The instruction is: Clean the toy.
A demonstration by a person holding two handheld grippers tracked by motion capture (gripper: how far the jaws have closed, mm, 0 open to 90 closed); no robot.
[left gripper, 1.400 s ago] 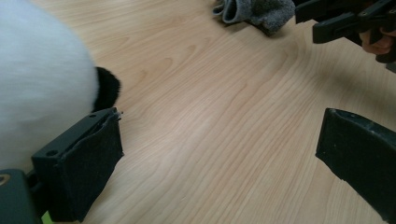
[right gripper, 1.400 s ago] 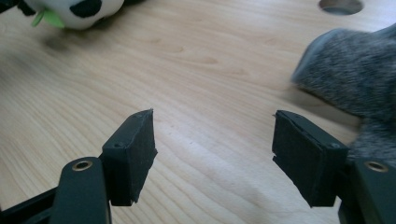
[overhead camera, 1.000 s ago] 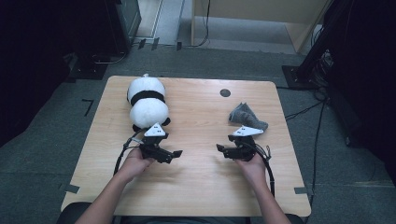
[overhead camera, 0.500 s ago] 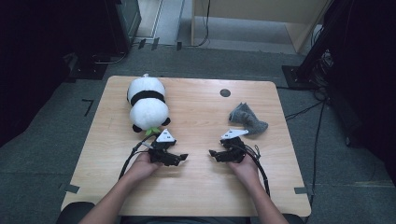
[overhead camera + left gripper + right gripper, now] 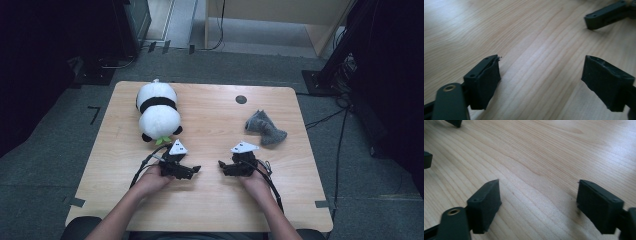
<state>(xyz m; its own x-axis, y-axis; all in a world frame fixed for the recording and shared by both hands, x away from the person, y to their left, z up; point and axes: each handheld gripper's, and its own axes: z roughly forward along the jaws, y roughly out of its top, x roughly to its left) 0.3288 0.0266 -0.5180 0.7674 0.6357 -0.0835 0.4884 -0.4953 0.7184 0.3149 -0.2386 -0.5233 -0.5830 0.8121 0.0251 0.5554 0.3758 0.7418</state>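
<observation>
Two grippers are resting low over the wooden table [image 5: 210, 125], facing each other: left gripper [image 5: 196, 169] and right gripper [image 5: 221, 164], both gaping wide, holding nothing. One plush panda [image 5: 157, 112] is lying just beyond the left gripper; one grey cloth [image 5: 264, 127] is sitting beyond the right.

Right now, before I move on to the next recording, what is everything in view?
Panda plush toy: one, white and black, far left part of the table.
Crumpled cloth: one, grey, right part of the table.
Round hole: one, dark, near the far edge.
Table: one, light wood, on a grey floor.
Left gripper: one, black, jaws open, empty, near middle of the table.
Right gripper: one, black, jaws open, empty, facing the left one.
</observation>
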